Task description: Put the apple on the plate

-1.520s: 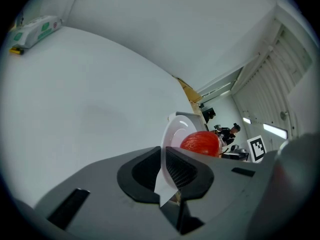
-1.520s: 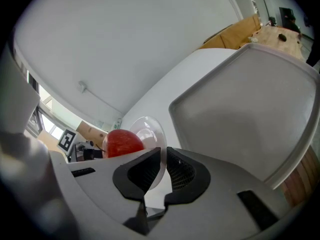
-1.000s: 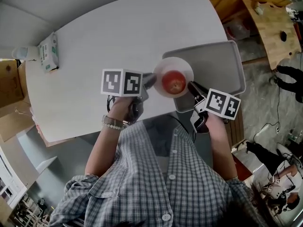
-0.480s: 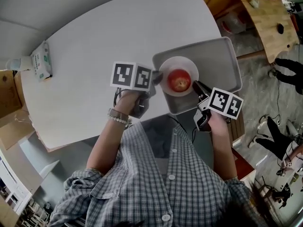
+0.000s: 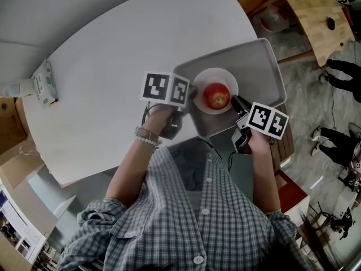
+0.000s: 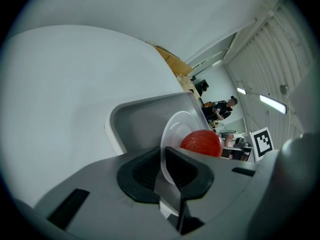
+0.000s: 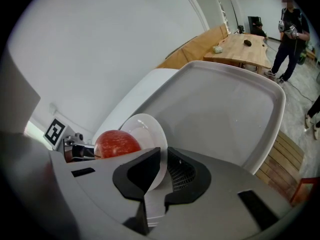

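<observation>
You have the apple point(image 5: 216, 96) sitting already in the middle of the white plate point(image 5: 206, 77), so the task's thing is where it should be. Your left hand-held gripper point(image 5: 192, 95) pinches the plate rim at approx. 9 o'clock. Your right hand-held gripper point(image 5: 236, 103) pinches the other side at approx. 4 o'clock. In each gripper view the thin rim stands between the two dark pads, w/ the jaws closed onto it. I judge you hold it from two sides to keep the plate level, so the round apple does not roll off. The plate is over the 8 o'clock part of the grey tray point(image 5: 259, 66); if it touches the tray floor, I cannot tell

The tray lies at approx. 3 o'clock on the white rounded surface point(image 5: 113, 49), near the edge closest to you. A pack of wipes point(image 5: 44, 83) lies at the 9 o'clock edge, well apart from the tray. Beyond the surface, at 1 o'clock, stands a wooden table point(image 5: 316, 16), and some people point(image 5: 341, 71) stand on the floor point(image 5: 304, 89) at 3 o'clock
</observation>
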A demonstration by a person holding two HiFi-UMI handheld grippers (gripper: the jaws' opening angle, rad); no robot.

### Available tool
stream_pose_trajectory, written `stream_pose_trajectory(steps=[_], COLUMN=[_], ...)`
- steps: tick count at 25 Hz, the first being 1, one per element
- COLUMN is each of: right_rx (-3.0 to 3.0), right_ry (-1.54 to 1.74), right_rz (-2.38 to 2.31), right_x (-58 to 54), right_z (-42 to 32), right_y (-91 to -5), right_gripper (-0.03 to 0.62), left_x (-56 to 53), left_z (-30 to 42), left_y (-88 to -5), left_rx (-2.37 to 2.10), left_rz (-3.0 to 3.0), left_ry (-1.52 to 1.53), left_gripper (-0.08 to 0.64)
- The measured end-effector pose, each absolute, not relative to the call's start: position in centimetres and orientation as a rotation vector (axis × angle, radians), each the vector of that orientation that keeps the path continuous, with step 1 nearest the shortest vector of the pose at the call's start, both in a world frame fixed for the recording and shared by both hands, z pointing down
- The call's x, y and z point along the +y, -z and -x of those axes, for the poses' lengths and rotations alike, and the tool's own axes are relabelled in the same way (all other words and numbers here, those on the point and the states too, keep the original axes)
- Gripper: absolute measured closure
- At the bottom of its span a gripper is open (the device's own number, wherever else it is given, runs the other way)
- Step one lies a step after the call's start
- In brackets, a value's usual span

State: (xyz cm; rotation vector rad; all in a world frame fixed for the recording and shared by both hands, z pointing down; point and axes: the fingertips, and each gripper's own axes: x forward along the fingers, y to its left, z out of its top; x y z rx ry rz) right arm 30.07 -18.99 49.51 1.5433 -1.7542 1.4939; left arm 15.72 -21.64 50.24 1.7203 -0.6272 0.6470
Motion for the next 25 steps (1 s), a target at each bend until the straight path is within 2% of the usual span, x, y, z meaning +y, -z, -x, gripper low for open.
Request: stream_pose_trajectory(steps=[19,23,25], right_rx=[-1.735,-1.731,-1.73], right_ry=[-1.446,-1.453,-1.447], right_rz=[-1.548,-1.56,-1.574], right_x=[-19.5,-19.7,-19.7], right_z=[-32.2,-32.2,-32.1], right_y=[-50.4,-50.4,-50.4], right_gripper=[0.541,0.541,0.541], left_x=[-21.9,-21.9,-21.8], left_z=[-18.1,-18.6,-18.5], left_y=[-50.7,-50.1,-49.9], left_rx=[-0.618,-0.599,-0.596], left_rz=[-1.752,-1.738,-1.732], left_ry=[-0.727,-0.646,-0.628], left_gripper=[0.522,0.441,0.435])
